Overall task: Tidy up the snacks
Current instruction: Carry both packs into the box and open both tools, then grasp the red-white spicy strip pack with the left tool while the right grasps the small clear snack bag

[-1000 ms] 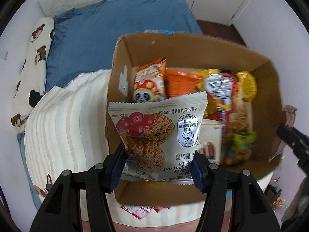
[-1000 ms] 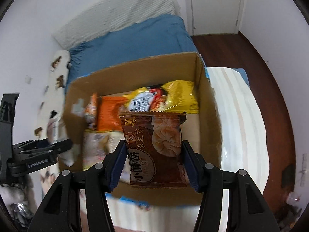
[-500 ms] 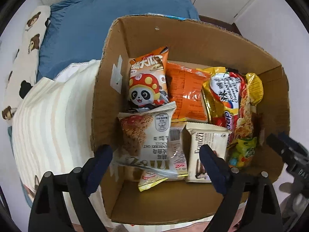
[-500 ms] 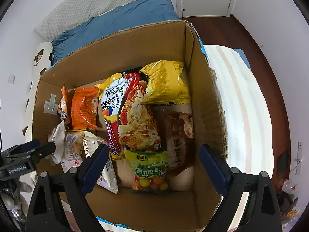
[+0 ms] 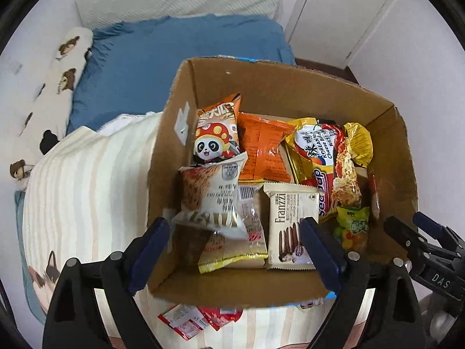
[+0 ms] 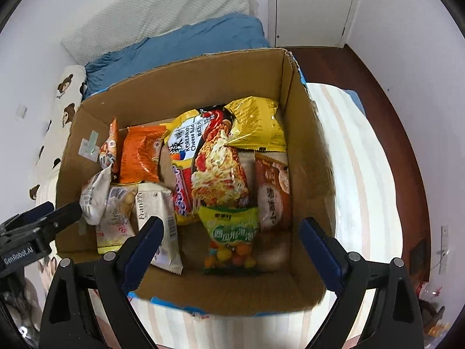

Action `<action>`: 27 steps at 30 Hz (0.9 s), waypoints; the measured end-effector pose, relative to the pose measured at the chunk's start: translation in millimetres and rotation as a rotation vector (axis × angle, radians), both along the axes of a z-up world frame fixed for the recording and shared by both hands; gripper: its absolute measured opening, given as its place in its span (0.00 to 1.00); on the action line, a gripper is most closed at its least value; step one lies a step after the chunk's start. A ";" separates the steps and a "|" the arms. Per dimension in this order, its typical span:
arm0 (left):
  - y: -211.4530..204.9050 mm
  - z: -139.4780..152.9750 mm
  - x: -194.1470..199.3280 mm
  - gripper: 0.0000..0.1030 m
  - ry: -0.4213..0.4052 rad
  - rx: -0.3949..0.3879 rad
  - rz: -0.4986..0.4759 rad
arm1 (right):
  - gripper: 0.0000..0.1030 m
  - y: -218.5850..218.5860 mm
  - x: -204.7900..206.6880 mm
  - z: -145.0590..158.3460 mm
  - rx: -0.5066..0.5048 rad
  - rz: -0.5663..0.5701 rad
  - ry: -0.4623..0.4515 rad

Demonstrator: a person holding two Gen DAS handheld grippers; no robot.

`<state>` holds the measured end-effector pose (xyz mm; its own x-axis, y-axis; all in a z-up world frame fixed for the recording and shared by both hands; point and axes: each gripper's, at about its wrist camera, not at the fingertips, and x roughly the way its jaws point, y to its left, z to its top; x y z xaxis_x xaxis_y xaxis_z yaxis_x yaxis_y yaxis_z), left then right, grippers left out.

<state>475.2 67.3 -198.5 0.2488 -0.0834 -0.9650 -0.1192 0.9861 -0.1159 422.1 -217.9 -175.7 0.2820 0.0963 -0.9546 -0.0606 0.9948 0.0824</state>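
Both tools, left tool (image 5: 234, 250) and right tool (image 6: 229, 250), hang released, empty, above the snack-filled cardboard box (image 6: 302, 157) at frame centre.

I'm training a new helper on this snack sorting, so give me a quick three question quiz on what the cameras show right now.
1. True or false: the left claw is shut on a packet.
2. Which packet lies nearest the cardboard box's right wall: A) orange packet, B) brown pastry packet, C) Franzzi packet?
3. Fill in: the panda snack packet leans at the box's ____ wall.

Key: 1 false, both claws are open, including the right claw. 2 B. 3 left.
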 end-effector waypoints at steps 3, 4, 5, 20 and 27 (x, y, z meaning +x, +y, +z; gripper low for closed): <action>-0.4 11.6 -18.5 0.89 -0.056 0.026 0.029 | 0.94 4.5 -16.9 11.9 -0.009 0.005 -0.045; -0.8 14.6 -24.0 0.89 -0.070 0.036 0.035 | 0.94 7.8 -21.0 14.8 -0.010 0.008 -0.057; -0.9 18.2 -29.9 0.89 -0.088 0.043 0.043 | 0.94 8.4 -27.2 19.4 -0.013 0.009 -0.073; -24.1 89.3 -115.9 0.89 -0.304 0.136 0.014 | 0.94 -0.6 -118.9 93.6 -0.004 -0.004 -0.267; -32.0 120.7 -149.4 0.89 -0.371 0.150 -0.006 | 0.94 -9.0 -155.8 125.0 0.035 -0.006 -0.322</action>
